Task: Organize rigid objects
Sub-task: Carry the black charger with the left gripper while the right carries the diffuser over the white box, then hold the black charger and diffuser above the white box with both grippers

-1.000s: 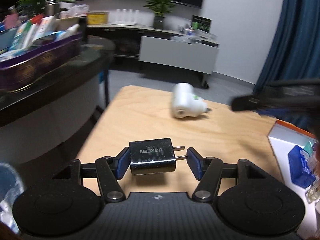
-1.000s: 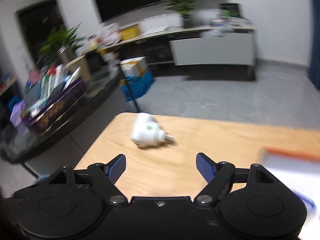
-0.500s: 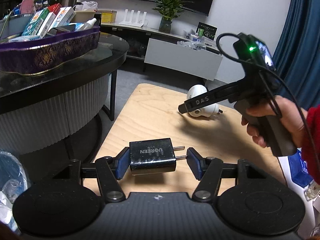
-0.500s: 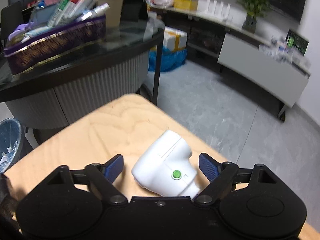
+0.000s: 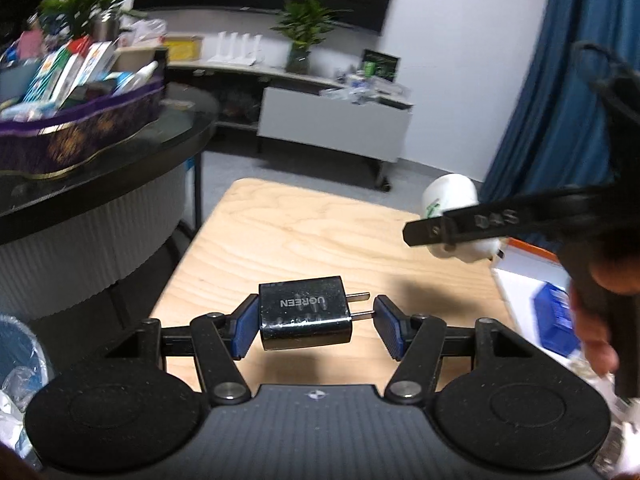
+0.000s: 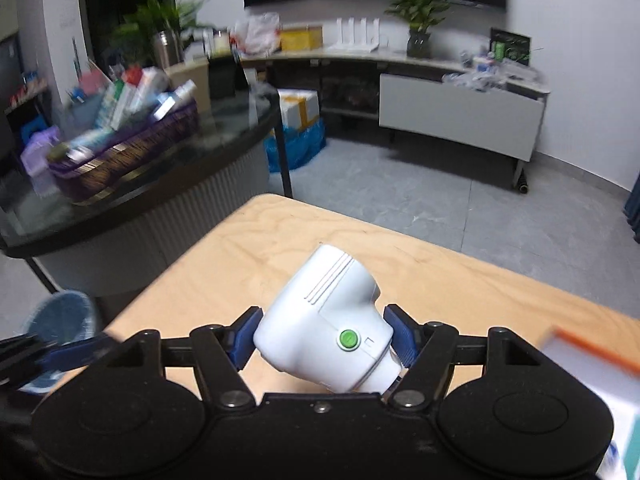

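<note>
My left gripper is shut on a black UGREEN charger, pads on its body and prong tips, held just above the wooden table. My right gripper is shut on a white plug adapter with a green button, lifted off the table. In the left wrist view the right gripper holds the adapter in the air at the right, near the white box.
A white box with an orange rim sits at the table's right edge, holding a blue item. A round black table with a purple basket stands to the left. A blue bin is on the floor.
My right gripper closed on the white adapter and lifted it off the table, moving right toward the white box. My left gripper kept holding the black charger.
</note>
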